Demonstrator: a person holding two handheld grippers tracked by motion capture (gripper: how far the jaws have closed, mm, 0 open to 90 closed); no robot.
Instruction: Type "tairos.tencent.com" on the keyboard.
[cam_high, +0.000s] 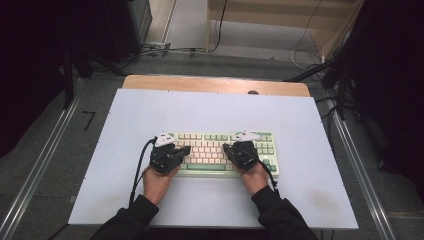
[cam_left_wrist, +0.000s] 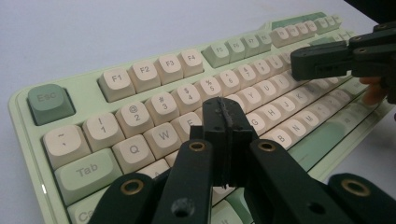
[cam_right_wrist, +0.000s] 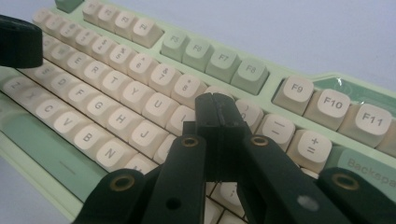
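A pale green keyboard (cam_high: 210, 141) with cream keys lies on the white board, near its front middle. My left gripper (cam_high: 185, 149) hovers over the keyboard's left half, its jaws pressed together with nothing between them. In the left gripper view the shut tip (cam_left_wrist: 224, 108) hangs just above the keyboard (cam_left_wrist: 140, 70), around the R and F keys. My right gripper (cam_high: 226, 147) sits over the right half, also shut and empty. In the right gripper view its tip (cam_right_wrist: 215, 103) is above the keyboard (cam_right_wrist: 116, 84) near the I and O keys. Whether either tip touches a key I cannot tell.
The white board (cam_high: 210, 110) covers a wooden table (cam_high: 215, 84) whose far edge shows. Metal rails (cam_high: 40, 165) run along both sides on the floor. Cables (cam_high: 165, 50) and dark stands lie beyond the table. Bare board surrounds the keyboard.
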